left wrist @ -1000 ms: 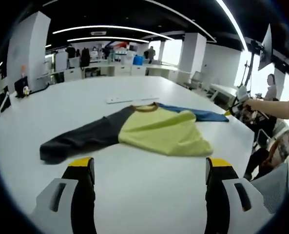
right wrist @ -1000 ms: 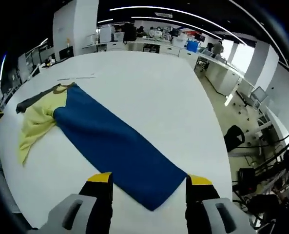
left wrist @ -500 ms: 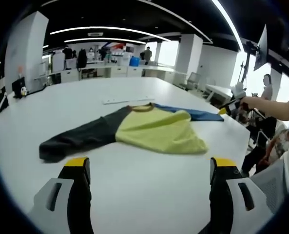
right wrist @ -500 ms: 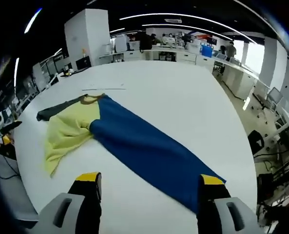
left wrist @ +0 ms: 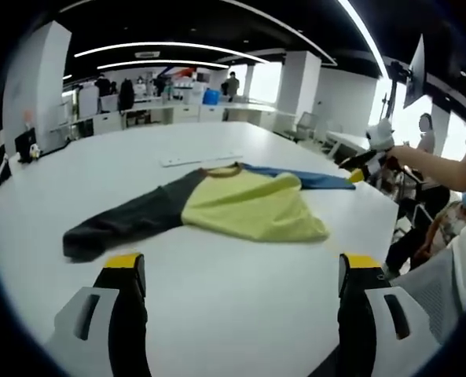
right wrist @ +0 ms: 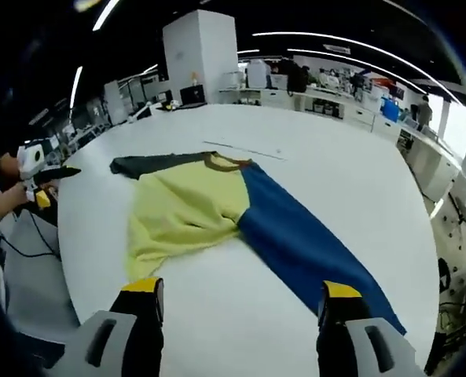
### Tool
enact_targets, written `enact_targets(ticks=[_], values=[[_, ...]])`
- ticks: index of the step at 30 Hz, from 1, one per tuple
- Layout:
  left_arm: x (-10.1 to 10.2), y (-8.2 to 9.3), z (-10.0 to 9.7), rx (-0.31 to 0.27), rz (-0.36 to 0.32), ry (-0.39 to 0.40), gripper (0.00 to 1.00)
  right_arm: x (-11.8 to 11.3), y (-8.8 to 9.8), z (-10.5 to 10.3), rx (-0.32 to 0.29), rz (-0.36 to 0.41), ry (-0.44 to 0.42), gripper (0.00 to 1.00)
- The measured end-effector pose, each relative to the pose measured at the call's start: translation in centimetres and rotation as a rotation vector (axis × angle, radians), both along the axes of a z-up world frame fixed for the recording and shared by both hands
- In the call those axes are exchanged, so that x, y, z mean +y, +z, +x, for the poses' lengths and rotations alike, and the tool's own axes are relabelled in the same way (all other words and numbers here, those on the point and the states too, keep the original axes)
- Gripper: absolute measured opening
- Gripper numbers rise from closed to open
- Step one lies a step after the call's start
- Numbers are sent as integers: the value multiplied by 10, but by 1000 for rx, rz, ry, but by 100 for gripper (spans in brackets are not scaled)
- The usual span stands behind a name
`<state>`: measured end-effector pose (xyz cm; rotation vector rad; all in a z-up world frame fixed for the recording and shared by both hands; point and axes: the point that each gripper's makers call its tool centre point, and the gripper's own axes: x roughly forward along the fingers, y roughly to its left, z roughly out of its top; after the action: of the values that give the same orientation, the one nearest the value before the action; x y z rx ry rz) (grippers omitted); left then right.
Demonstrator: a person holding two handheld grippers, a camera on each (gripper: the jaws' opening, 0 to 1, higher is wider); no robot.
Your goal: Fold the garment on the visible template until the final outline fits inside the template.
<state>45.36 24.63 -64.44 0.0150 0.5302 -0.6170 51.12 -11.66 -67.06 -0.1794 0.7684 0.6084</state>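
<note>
A long-sleeved garment lies flat on the white table [left wrist: 217, 314]. It has a yellow body [left wrist: 248, 210], a dark grey sleeve [left wrist: 126, 221] and a blue sleeve [left wrist: 315, 180]. My left gripper [left wrist: 242, 263] hovers open over bare table, short of the yellow hem. The right gripper [left wrist: 365, 161], held in a hand, sits off the blue sleeve's end. In the right gripper view, the yellow body [right wrist: 185, 212], blue sleeve [right wrist: 311, 243] and grey sleeve [right wrist: 150, 163] spread ahead of my open right gripper [right wrist: 240, 289]. The left gripper [right wrist: 42, 174] shows at the table's left edge.
A thin pale strip [left wrist: 201, 159] lies on the table beyond the collar, also visible as the strip [right wrist: 244, 149]. The table edge [right wrist: 67, 267] curves close on the left. Desks, pillars and people stand in the office behind. A seated person [left wrist: 453, 236] is at the right.
The right gripper's camera has swung from the blue sleeve's end toward the yellow body. In the left gripper view the right gripper has risen slightly. The garment lies as before.
</note>
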Motion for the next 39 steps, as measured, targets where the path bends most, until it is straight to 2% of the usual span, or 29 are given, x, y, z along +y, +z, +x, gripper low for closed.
enact_targets(ticks=[2, 5, 8, 11, 14, 15, 20, 23, 26, 31, 35, 39], values=[[-1, 2, 0, -1, -3, -4, 99, 17, 2, -4, 5, 17, 43, 76], [-3, 4, -1, -9, -7, -10, 99, 49, 11, -7, -2, 110, 95, 76], [-4, 4, -2, -7, -3, -16, 99, 65, 12, -10, 1, 115, 133, 75], [-3, 4, -4, -6, -2, -15, 99, 85, 7, -15, -12, 90, 212, 75], [-3, 4, -6, -3, -3, -10, 99, 98, 2, -21, -7, 74, 257, 75], [-4, 5, -7, -3, -3, -14, 99, 103, -4, -22, -14, 44, 297, 75], [-4, 7, -10, -4, -4, -21, 99, 120, -16, -26, -11, 18, 339, 71], [-9, 11, -11, -18, -32, -31, 99, 131, -23, -29, -20, -6, 377, 67], [-13, 9, -12, -19, -16, -51, 99, 146, -34, -35, -21, -32, 428, 62], [-16, 8, -15, -16, 0, -62, 99, 163, -51, -35, -36, -56, 462, 49], [-15, 5, -17, -5, -3, -57, 99, 166, -64, -31, -42, -78, 468, 39], [-14, 2, -19, 2, 1, -54, 98, 166, -71, -29, -58, -112, 483, 35]])
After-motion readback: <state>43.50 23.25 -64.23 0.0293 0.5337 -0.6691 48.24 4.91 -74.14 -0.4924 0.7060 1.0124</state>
